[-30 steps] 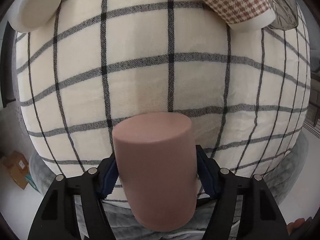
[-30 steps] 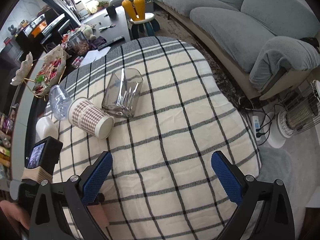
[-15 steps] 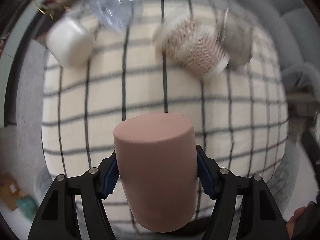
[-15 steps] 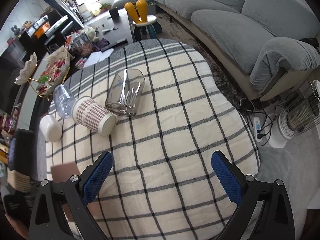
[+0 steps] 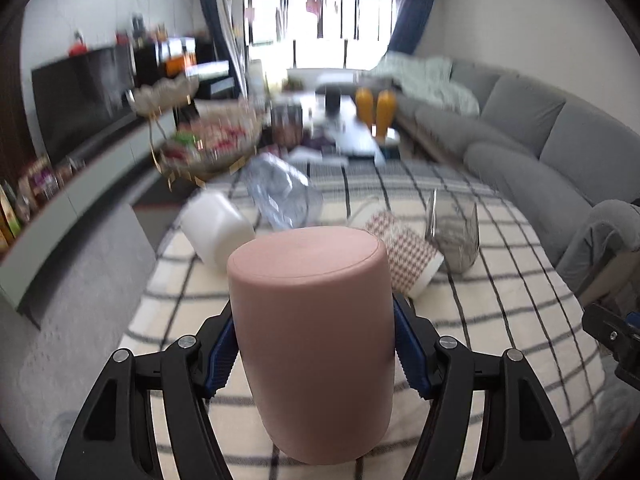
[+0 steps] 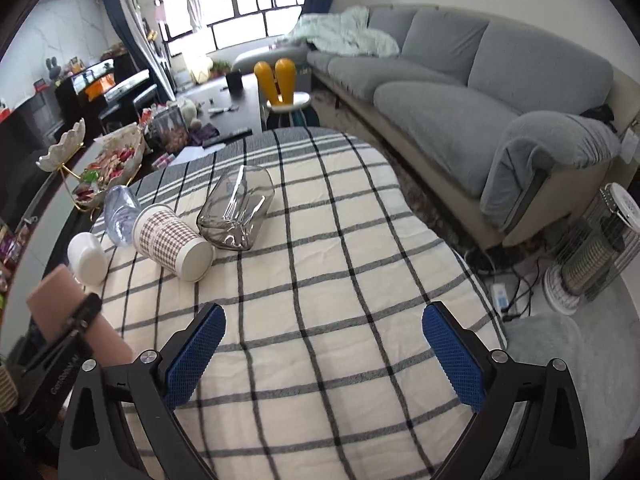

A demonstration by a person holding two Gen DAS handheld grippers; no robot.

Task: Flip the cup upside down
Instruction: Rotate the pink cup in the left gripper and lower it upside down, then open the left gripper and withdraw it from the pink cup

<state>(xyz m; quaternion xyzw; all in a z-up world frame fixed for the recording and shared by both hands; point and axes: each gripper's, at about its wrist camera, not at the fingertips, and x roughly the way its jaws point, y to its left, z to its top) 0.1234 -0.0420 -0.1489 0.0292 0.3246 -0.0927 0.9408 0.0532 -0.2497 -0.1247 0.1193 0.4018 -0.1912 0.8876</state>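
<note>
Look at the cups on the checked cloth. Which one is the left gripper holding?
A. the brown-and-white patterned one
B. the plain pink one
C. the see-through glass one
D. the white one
B. The left gripper has its blue pads pressed on both sides of the plain pink cup, while the glass cup, the patterned cup and the white cup lie apart on the checked cloth.

Home living room: grey sofa [image 6: 460,92], television [image 5: 80,96], checked tablecloth [image 6: 340,280].
</note>
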